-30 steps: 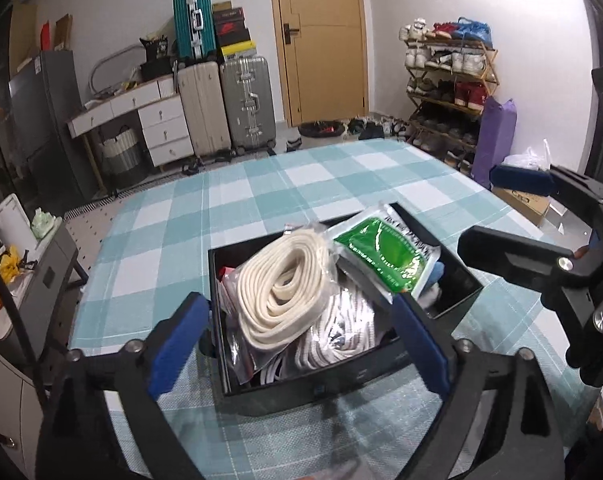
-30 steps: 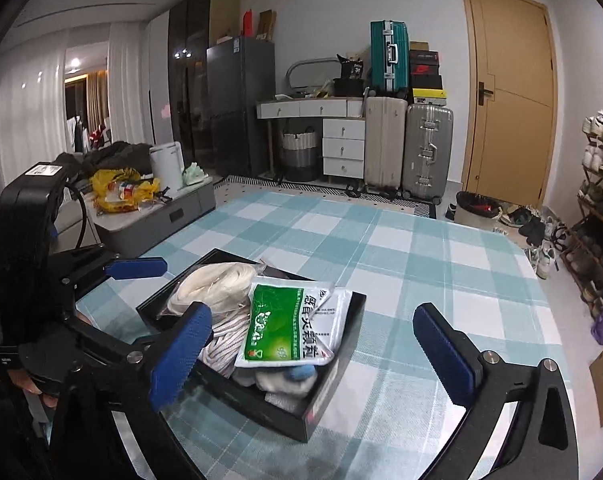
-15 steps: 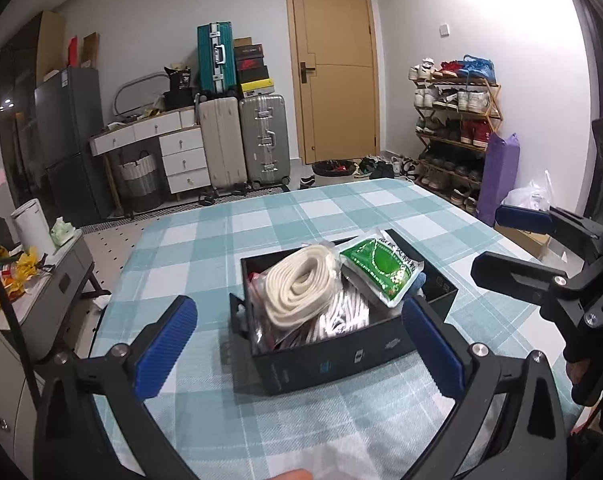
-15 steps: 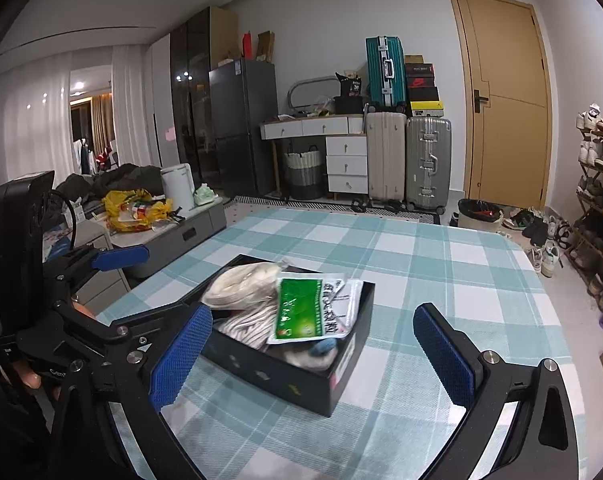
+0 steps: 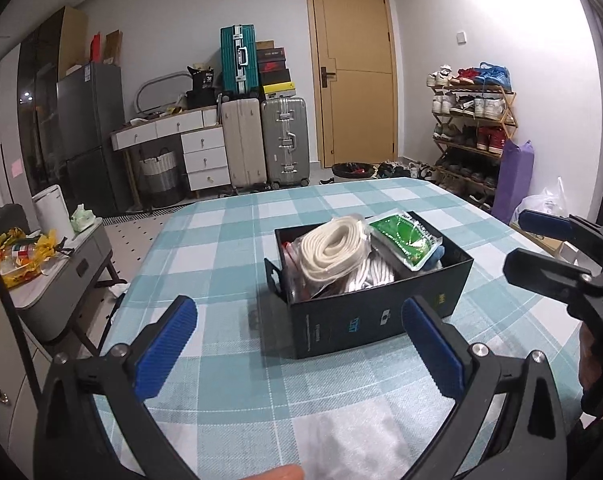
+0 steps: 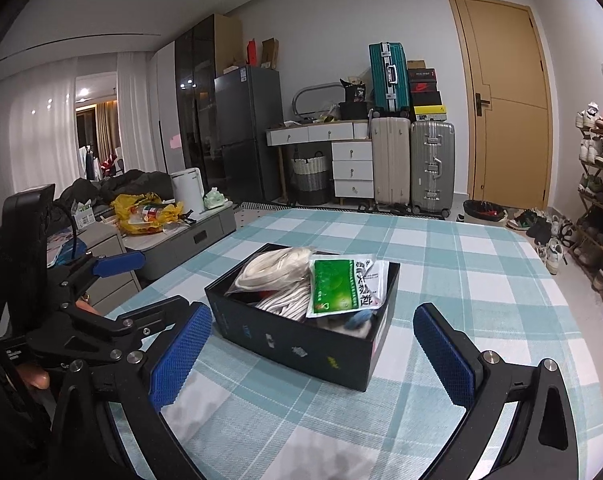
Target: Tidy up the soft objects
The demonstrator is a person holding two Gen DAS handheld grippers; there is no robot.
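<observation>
A black box stands on the teal-and-white checked tablecloth. It holds a bagged coil of cream rope, white cord, and a green-and-white packet on top. It also shows in the right wrist view with the packet and the rope. My left gripper is open and empty, in front of the box. My right gripper is open and empty, in front of the box; it also shows at the right of the left wrist view.
The table's left edge drops to a grey cabinet with a yellow bag. Suitcases, a desk, a fridge, a door and a shoe rack stand behind the table.
Both grippers have pulled back and risen away from the box, which now looks smaller and farther. Both stay open and empty. The box's contents have not moved.
</observation>
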